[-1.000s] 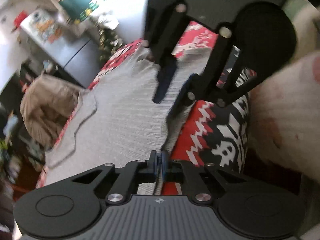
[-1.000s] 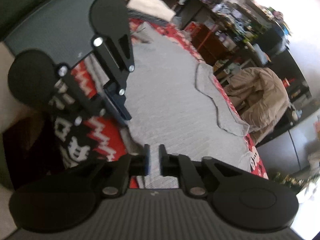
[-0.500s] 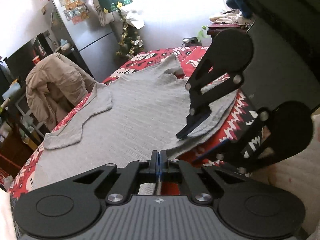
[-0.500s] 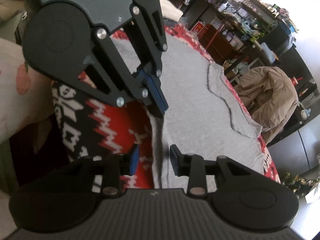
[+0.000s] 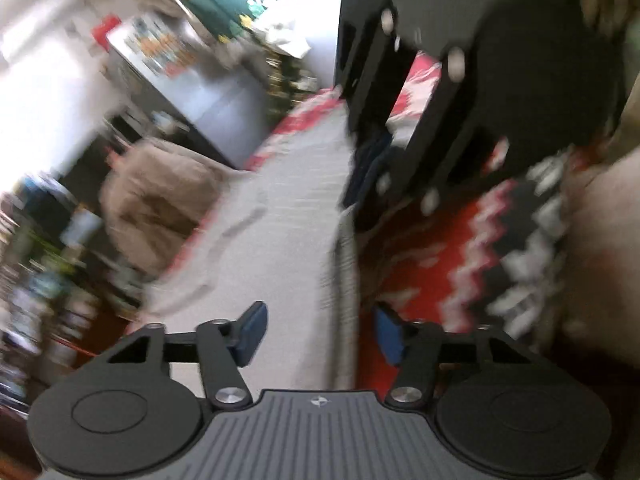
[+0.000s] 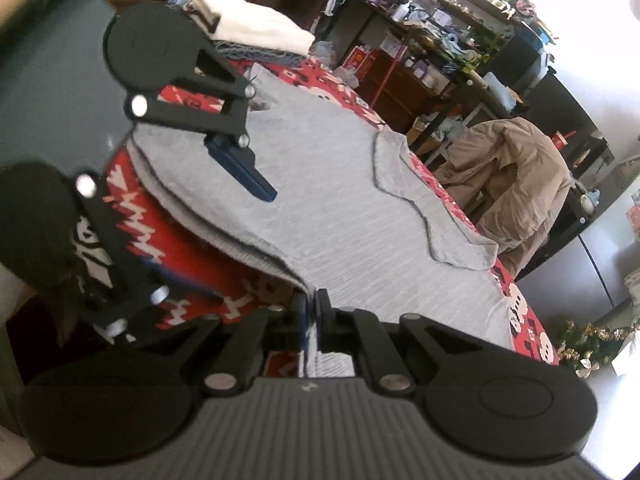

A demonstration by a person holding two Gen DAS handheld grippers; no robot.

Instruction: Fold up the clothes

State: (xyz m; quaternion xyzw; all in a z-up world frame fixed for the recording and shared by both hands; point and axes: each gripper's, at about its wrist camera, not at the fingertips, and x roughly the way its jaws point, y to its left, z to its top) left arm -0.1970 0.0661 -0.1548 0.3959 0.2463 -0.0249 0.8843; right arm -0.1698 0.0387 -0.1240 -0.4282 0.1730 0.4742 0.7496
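We are seeing grey ribbed shirt (image 6: 340, 200) lying over red, white and black patterned blanket (image 6: 188, 256); tan jacket (image 6: 516, 184) showing beyond; white folded cloth (image 6: 256, 26) topping stack.

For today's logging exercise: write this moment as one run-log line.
left gripper: jaws opening, clear of cloth | right gripper: shut on grey shirt hem | stage: gripping near edge

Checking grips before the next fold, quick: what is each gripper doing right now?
Left gripper: jaws opening, pads off the grey shirt.
Right gripper: shut on the grey shirt's near edge.
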